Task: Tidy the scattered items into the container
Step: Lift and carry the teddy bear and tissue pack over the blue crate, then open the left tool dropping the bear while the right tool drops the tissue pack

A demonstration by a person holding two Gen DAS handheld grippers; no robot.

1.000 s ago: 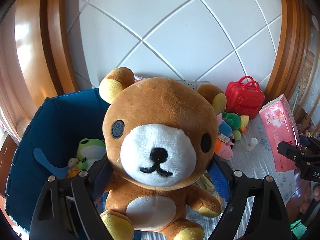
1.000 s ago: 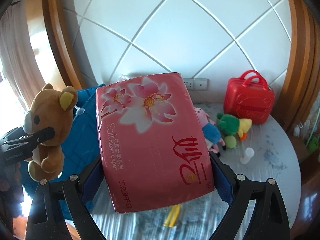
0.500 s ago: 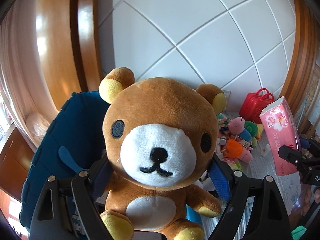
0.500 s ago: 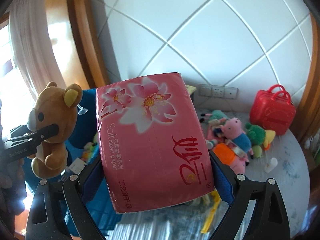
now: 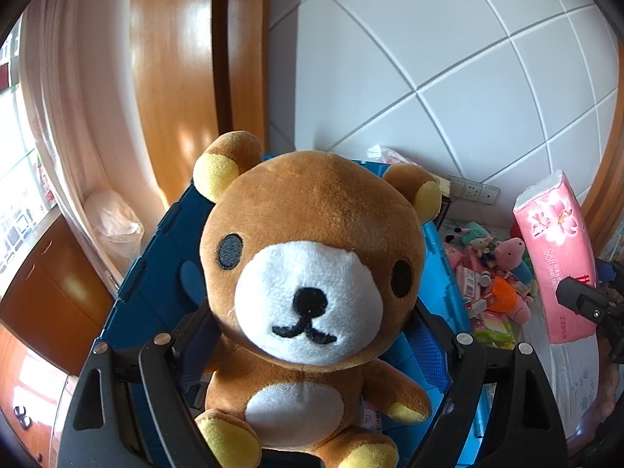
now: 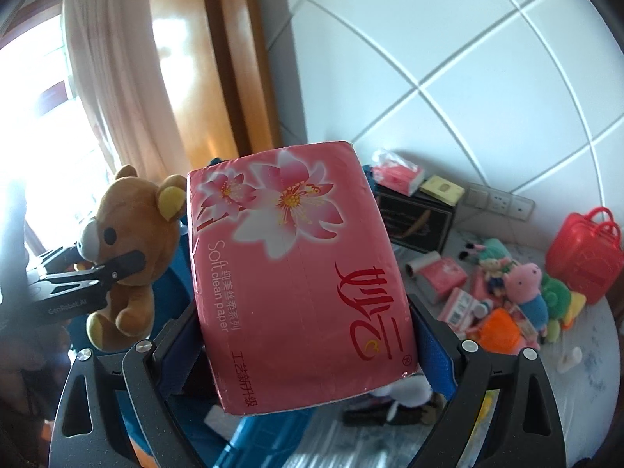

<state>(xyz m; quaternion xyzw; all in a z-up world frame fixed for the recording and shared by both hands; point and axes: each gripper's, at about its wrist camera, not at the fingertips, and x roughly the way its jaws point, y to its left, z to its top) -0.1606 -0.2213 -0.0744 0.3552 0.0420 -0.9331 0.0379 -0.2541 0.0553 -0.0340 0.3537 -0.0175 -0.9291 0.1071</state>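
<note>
Teddy bear [image 5: 312,257] | clamped in left gripper [image 5: 312,335] | tissue pack [image 6: 300,273] | clamped in right gripper [image 6: 304,343]

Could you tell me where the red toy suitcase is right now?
In the right wrist view, the red toy suitcase stands far right by the wall, behind the pig plush.

A home room: curtained window [image 6: 97,89], wooden trim, scattered plush toys [image 6: 522,288].

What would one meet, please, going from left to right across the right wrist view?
Brown plush bear held in the left gripper → pink flowered soft-paper tissue pack clamped in the right gripper → pink pig plush toy → red plastic toy suitcase.
</note>
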